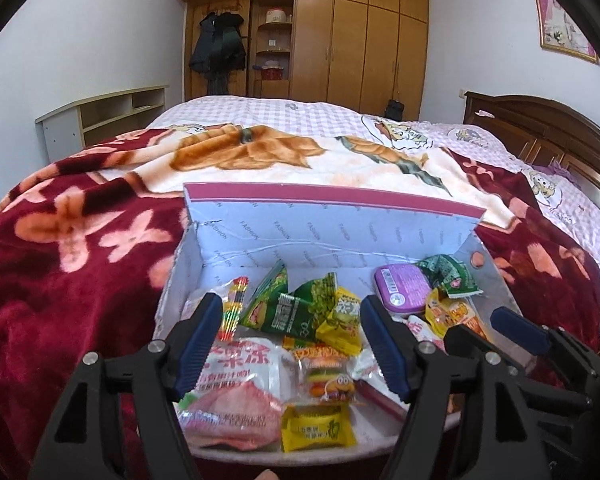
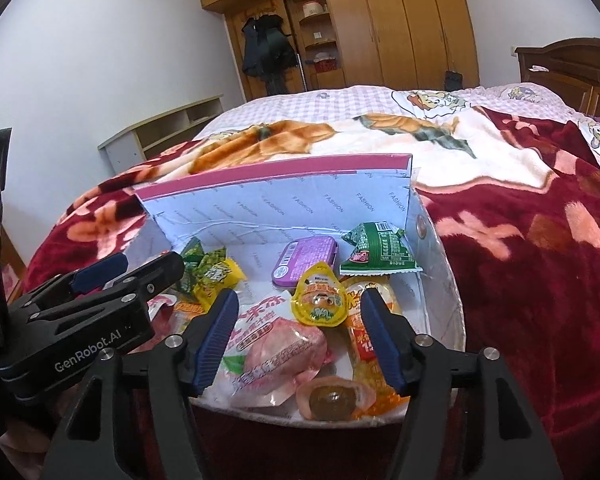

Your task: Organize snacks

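Note:
An open white cardboard box (image 1: 260,236) with a pink-edged lid stands on the bed, and its far wall (image 2: 260,208) shows in the right wrist view too. Several wrapped snacks lie in it: a purple tin (image 1: 402,290) (image 2: 304,258), a green packet (image 2: 380,252), a pink jelly bag (image 1: 236,400) (image 2: 280,356), a yellow jelly cup (image 2: 320,300) and a burger gummy pack (image 1: 330,380). My left gripper (image 1: 291,308) (image 2: 148,262) hovers open over the box's near left part. My right gripper (image 2: 300,300) (image 1: 480,322) hovers open over the near right part. Neither holds anything.
The box rests on a dark red floral blanket (image 1: 80,240) spread over a bed with a pink checked sheet (image 1: 284,116). A wooden headboard (image 1: 540,128) is at the right, a low open shelf (image 1: 108,116) at the left, and a wardrobe (image 1: 360,40) at the back.

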A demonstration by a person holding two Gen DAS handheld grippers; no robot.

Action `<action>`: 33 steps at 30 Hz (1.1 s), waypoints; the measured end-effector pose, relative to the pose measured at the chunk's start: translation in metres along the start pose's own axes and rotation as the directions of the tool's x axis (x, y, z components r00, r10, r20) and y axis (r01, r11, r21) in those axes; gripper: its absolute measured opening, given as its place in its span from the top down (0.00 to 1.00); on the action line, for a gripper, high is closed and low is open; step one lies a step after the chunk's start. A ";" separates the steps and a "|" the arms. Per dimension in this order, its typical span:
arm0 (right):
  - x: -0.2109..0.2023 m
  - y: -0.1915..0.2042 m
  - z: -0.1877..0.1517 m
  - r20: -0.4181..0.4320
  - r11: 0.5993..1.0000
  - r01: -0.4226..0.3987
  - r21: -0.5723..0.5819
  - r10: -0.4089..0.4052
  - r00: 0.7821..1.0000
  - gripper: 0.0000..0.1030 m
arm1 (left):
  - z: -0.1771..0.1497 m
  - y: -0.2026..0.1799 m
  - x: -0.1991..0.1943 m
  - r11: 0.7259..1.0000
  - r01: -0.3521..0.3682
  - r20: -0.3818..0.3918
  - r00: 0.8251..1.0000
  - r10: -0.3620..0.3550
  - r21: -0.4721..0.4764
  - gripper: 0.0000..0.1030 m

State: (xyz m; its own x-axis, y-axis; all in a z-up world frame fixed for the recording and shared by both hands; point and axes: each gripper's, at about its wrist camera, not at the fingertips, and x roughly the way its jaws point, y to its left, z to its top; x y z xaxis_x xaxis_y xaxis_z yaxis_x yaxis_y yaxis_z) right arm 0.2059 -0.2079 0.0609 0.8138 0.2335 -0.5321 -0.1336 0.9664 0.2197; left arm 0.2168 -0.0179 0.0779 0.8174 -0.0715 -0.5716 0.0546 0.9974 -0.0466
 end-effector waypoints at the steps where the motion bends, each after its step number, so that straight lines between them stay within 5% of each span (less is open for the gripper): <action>1: -0.002 0.000 0.000 0.003 1.000 -0.002 0.000 0.002 1.000 0.33 | -0.001 0.000 -0.004 1.000 0.001 0.002 1.000 -0.001 -0.001 0.27; 19: -0.050 0.016 -0.022 0.051 1.000 -0.027 -0.001 0.027 0.998 0.32 | -0.028 0.002 -0.050 1.000 -0.021 0.003 1.000 0.021 0.016 0.26; 33: -0.059 0.019 -0.046 0.032 1.000 0.003 -0.006 -0.003 0.999 0.32 | -0.053 0.003 -0.046 1.000 -0.022 -0.063 0.998 0.022 0.004 0.27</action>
State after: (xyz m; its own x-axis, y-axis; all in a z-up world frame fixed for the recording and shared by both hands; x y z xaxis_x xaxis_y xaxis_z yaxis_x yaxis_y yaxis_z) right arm 0.1291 -0.1985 0.0585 0.8319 0.2269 -0.5064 -0.1341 0.9677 0.2132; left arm 0.1490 -0.0118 0.0604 0.7808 -0.0495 -0.6228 0.0389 0.9988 -0.0306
